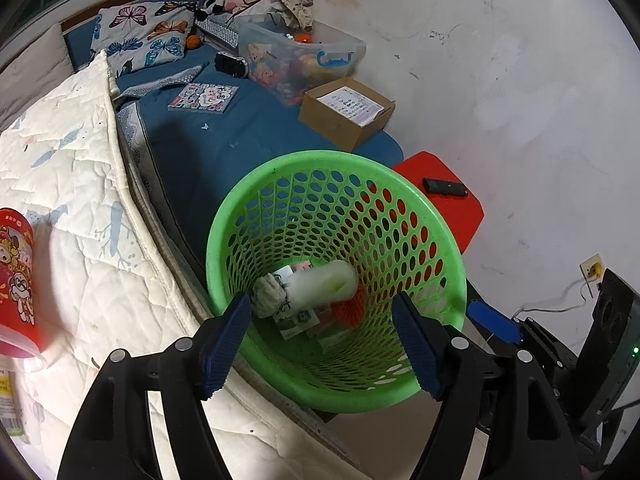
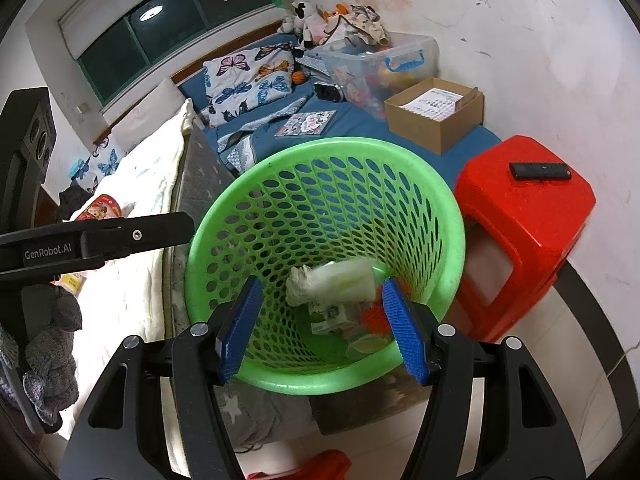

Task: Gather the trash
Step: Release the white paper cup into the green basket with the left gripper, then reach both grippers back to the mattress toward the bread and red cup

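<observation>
The left gripper (image 1: 320,344) is hovering over the green perforated plastic waste basket (image 1: 424,200) with its jaws standing wide and nothing between the blue ribbed pads (image 1: 226,344); the right gripper (image 2: 320,328) is hanging over the same basket, its jaws spread somewhat less wide and likewise carrying nothing. The trash is lying at the bottom of the basket: a pale crumpled plastic bag or wrapper (image 1: 324,284) is resting across printed paper scraps (image 1: 298,318), with an orange net-like piece (image 1: 352,310) just beside it.

The wrapper is looking light, soft and easily crushed, probably a little slippery, so a pinch across its bunched end should be holding best; the papers are looking thin and flat, awkward to lift except by an edge; the basket itself is appearing light and stiff, best taken at its rim.

The left view is showing a red printed cylindrical container (image 1: 16,280) lying on the white quilted bedcover (image 1: 80,184), perhaps the next item; the right view is showing the whole red plastic stool (image 2: 528,216) with a black remote control (image 2: 540,170) on top, the dark window (image 2: 168,28), and the left gripper's black arm crossing at the left.
</observation>
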Action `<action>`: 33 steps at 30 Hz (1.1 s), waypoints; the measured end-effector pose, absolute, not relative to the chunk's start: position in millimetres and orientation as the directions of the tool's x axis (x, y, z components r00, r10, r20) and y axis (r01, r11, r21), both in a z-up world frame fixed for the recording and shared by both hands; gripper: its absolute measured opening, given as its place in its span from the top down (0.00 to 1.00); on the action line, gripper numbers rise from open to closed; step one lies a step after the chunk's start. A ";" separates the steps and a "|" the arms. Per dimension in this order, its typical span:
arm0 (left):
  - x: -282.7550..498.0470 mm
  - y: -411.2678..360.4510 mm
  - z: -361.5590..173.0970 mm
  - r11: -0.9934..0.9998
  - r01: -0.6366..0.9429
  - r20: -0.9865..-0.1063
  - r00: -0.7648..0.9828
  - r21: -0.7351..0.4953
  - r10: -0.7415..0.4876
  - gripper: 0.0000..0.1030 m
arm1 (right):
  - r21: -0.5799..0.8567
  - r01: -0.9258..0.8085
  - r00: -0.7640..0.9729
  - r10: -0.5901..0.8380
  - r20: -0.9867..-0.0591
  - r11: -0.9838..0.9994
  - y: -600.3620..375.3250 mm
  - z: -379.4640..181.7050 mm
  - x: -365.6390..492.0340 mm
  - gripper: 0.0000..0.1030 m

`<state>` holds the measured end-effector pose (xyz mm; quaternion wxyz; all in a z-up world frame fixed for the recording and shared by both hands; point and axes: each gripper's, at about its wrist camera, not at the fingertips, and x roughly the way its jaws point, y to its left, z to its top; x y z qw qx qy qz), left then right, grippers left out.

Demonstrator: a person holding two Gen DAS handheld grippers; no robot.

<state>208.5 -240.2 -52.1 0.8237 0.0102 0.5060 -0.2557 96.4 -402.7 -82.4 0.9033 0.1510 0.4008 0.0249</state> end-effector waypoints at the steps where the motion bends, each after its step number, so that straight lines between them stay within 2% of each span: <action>1: 207.6 -238.3 -51.7 0.869 0.430 -0.837 0.360 -0.243 -0.412 0.32 | 0.292 0.073 0.678 0.167 -0.716 0.954 -401.8 -81.7 96.4 0.39; 14: 186.4 -183.6 -37.4 0.903 0.379 -0.810 0.452 -0.205 -0.373 0.32 | 0.287 0.005 0.679 0.208 -0.704 0.958 -373.2 -69.5 102.5 0.38; 33: 148.5 -47.8 -15.1 0.978 0.170 -0.758 0.621 -0.119 -0.200 0.32 | 0.283 -0.189 0.651 0.336 -0.681 0.940 -285.6 -49.3 123.0 0.38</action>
